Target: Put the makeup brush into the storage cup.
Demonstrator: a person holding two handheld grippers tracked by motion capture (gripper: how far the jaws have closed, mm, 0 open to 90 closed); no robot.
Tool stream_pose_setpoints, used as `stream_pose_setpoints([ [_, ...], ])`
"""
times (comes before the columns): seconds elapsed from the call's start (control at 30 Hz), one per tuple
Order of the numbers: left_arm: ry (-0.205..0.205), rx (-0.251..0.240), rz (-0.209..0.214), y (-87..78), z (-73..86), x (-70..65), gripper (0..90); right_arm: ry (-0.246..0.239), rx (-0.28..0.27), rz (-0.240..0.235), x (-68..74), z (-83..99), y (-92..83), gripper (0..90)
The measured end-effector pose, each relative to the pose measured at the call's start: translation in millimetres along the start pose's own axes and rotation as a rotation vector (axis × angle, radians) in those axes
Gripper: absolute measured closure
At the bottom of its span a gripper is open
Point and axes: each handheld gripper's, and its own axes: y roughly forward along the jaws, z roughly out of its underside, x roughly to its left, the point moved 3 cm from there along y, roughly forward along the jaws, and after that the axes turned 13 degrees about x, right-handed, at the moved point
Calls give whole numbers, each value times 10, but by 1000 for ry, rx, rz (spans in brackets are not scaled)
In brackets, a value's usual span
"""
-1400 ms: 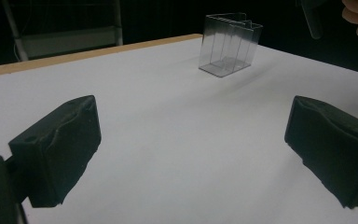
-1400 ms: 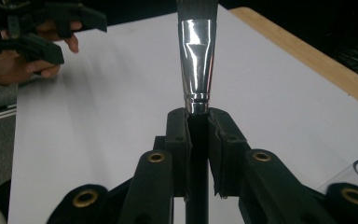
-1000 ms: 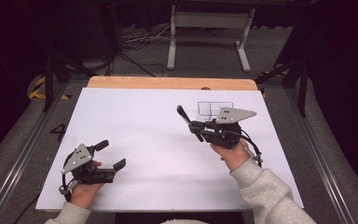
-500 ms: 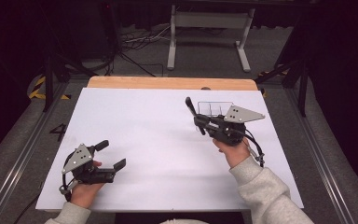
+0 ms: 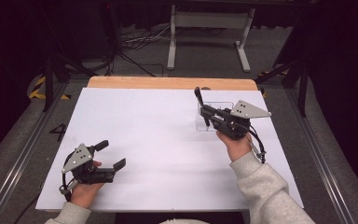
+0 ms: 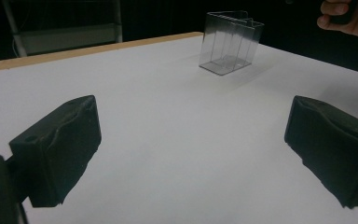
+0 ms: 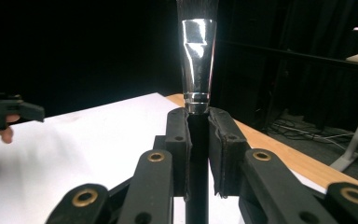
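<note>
Large white rectangular table top (image 5: 158,140) with a bare wooden strip (image 5: 168,82) along its far edge. Toward the far right, on the white surface, a clear plastic box-shaped holder (image 5: 209,119) with thin upright dividers, open at the top, empty as seen in the left gripper view (image 6: 230,42); in the high view nearly invisible, partly covered by the right gripper.

Right gripper (image 5: 205,108), black with a grey three-cornered plate, clenched on a makeup brush (image 5: 200,103): black handle pinched between the pads (image 7: 196,154), shiny silver ferrule (image 7: 196,60) flaring upward, dark bristles cut off by the top edge of the right gripper view. Brush held just at the holder, over its near-left part in the high view; cannot tell whether touching it. Lower end of the handle hidden behind the jaws.

Left gripper (image 5: 111,155), black, released, jaws wide apart with nothing between (image 6: 191,154), resting low at the near left of the table, well apart from the holder.
</note>
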Motion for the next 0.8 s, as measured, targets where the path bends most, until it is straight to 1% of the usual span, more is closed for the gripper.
stream_pose_setpoints([
  [0.27,-1,-1,2,0,-2,-4,44,-13,-16,55,-106,-29,-11,793],
  [0.5,2,0,1,1,0,0,44,7,-13,96,-260,-29,-33,794],
  [0.67,-1,-2,0,4,-2,-5,44,9,-17,117,-333,-54,-25,794],
  [0.8,3,1,-1,-2,-2,0,44,21,-14,133,-408,-49,-11,793],
])
